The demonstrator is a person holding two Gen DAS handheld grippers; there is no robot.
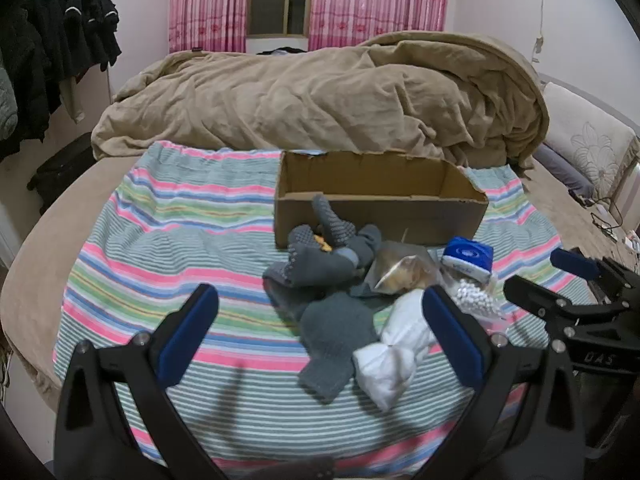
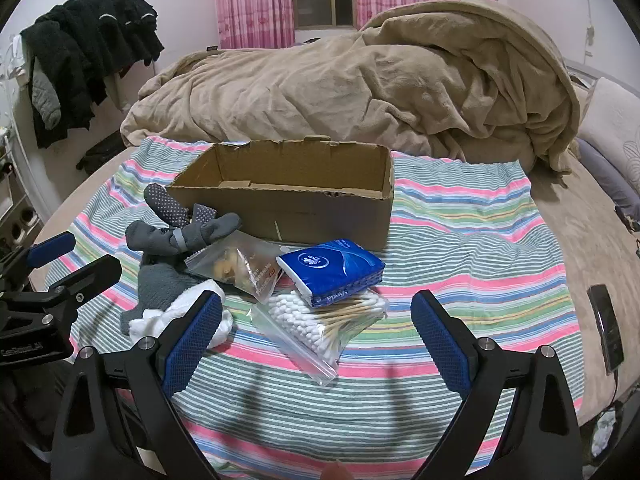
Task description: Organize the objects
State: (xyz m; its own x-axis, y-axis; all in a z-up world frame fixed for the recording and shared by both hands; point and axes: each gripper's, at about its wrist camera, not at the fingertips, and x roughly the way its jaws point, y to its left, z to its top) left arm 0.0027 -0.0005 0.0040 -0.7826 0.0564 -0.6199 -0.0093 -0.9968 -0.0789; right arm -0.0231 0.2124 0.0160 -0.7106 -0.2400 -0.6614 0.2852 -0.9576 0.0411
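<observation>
Several small things are lying in a loose heap on the striped pink, green and blue cloth (image 2: 460, 240) I am working over, just in front of the open brown cardboard box (image 2: 296, 196). Grey dotted socks (image 2: 180, 224) are leaning against the box's near wall, with a flat grey knitted piece (image 1: 332, 336) and a bunched white cloth (image 1: 396, 356) nearer to me. A clear zip bag of brownish snacks (image 2: 240, 268) is sitting in the middle, and a blue tissue pack (image 2: 332, 270) is resting on a clear bag of wooden cotton swabs (image 2: 324, 320).

My left gripper (image 1: 320, 332) is hovering over the grey piece and white cloth, jaws spread wide and holding nothing. My right gripper (image 2: 316, 340) is hanging over the swab bag, equally wide and bare.

Behind the box a rumpled tan blanket (image 2: 360, 80) is piling high, closing off the far side. Bare striped cloth is stretching open to the right of the heap and toward me. A dark phone (image 2: 606, 328) is lying near the right edge of the bed.
</observation>
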